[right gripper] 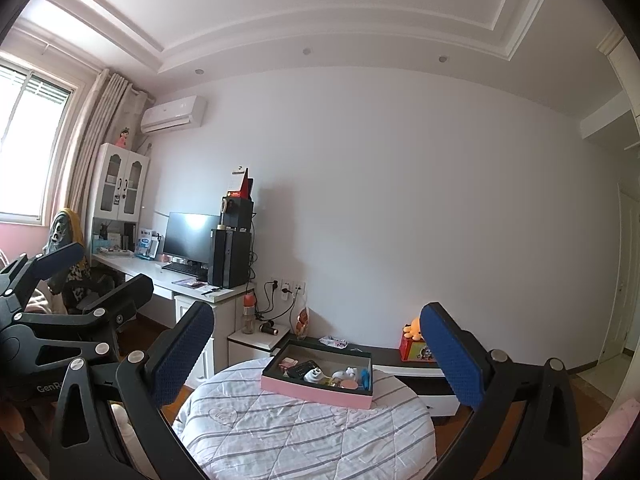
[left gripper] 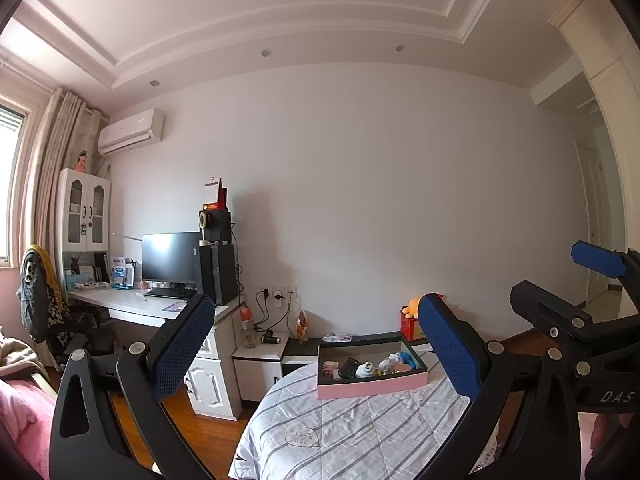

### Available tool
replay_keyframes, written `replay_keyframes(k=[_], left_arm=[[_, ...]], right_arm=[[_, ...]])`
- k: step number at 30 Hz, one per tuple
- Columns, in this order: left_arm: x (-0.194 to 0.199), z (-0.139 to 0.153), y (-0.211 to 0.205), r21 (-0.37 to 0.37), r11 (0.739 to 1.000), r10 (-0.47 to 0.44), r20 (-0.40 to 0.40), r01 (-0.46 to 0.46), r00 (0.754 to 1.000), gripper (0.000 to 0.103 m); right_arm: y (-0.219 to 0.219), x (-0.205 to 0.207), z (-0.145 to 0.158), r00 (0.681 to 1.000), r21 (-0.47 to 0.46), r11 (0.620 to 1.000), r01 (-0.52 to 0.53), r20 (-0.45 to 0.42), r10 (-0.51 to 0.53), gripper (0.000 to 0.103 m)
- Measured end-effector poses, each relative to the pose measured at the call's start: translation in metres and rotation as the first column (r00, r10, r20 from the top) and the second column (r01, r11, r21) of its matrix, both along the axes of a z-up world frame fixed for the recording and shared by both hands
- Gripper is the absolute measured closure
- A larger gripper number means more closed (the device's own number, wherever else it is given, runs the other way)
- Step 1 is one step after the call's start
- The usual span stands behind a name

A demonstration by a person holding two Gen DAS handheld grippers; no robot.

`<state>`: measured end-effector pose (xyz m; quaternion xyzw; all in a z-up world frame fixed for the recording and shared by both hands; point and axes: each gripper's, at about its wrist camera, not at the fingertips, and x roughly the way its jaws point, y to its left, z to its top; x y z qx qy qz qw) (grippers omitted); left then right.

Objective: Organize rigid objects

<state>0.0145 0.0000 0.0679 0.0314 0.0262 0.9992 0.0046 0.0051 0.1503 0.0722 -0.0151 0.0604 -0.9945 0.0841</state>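
Note:
A pink box (left gripper: 372, 387) with a dark inside sits at the far end of a round bed (left gripper: 352, 432) with a striped quilt. It holds several small objects, among them a black remote (left gripper: 349, 367) and a white bear figure (left gripper: 365, 369). The box also shows in the right wrist view (right gripper: 316, 391). My left gripper (left gripper: 316, 344) is open and empty, held well back from the box. My right gripper (right gripper: 316, 352) is open and empty too, also short of the box. Each gripper appears at the edge of the other's view.
A white desk (left gripper: 132, 304) with a monitor (left gripper: 170, 258) and black computer tower stands at the left wall. A low white nightstand (left gripper: 260, 356) is beside it. A red box with an orange plush toy (right gripper: 414, 342) sits on a dark low cabinet behind the bed.

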Motion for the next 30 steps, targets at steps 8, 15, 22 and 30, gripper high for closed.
replay_keyframes(k=[8, 15, 22, 30], left_arm=[[-0.0019, 0.0027, 0.0001, -0.004, 1.0, 0.003, -0.003, -0.003, 1.0, 0.0], [-0.0017, 0.0019, -0.0008, -0.006, 1.0, 0.006, -0.005, -0.006, 1.0, 0.0], [-0.0029, 0.0011, 0.0001, -0.006, 1.0, 0.009, -0.013, -0.009, 1.0, 0.0], [-0.0019, -0.0014, 0.001, -0.012, 1.0, 0.016, -0.045, -0.016, 0.999, 0.0]], right_arm=[[0.0019, 0.0003, 0.0008, 1.0, -0.001, 1.0, -0.001, 0.0, 0.001, 0.0], [0.0022, -0.0027, 0.0025, 1.0, 0.005, 1.0, -0.001, 0.003, 0.001, 0.0], [0.0019, -0.0027, 0.003, 1.0, 0.006, 1.0, -0.001, 0.001, 0.001, 0.0], [0.0029, -0.0045, 0.0038, 1.0, 0.005, 1.0, -0.005, 0.003, 0.005, 0.0]])
